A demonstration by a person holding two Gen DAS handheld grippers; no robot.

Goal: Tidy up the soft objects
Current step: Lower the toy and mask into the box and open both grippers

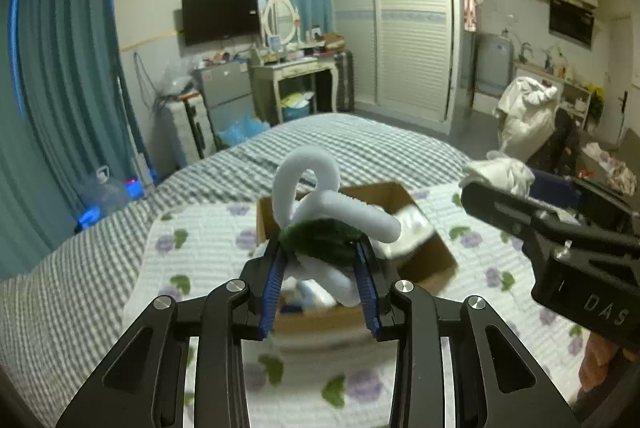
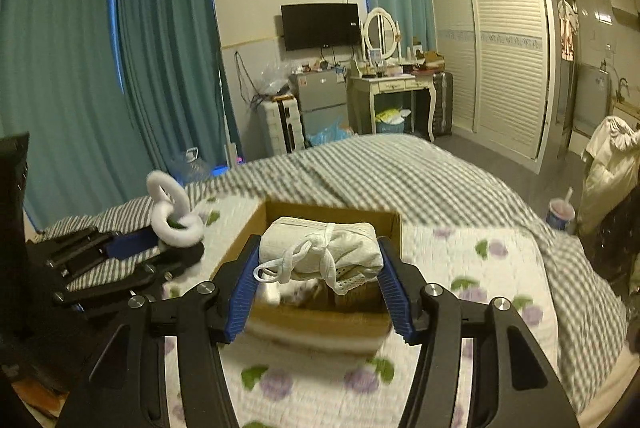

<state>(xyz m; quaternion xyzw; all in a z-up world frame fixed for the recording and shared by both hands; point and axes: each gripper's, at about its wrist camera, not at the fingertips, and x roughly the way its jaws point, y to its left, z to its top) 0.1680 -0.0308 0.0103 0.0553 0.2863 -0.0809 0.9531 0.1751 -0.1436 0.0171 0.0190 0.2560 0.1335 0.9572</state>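
On the bed (image 2: 400, 172), a cardboard box (image 2: 276, 214) is seen under both grippers. A fuzzy white loop toy (image 1: 316, 196) is pinched by the left gripper (image 1: 320, 252). A tied white cloth bundle (image 2: 320, 248) is squeezed by the right gripper (image 2: 318, 268).

Striped bed (image 2: 400, 172); floral quilt (image 2: 460, 268) on it; cardboard box (image 2: 320, 320) on quilt

Cardboard box (image 2: 394, 228) on quilt (image 2: 460, 260), atop bed (image 2: 400, 168).
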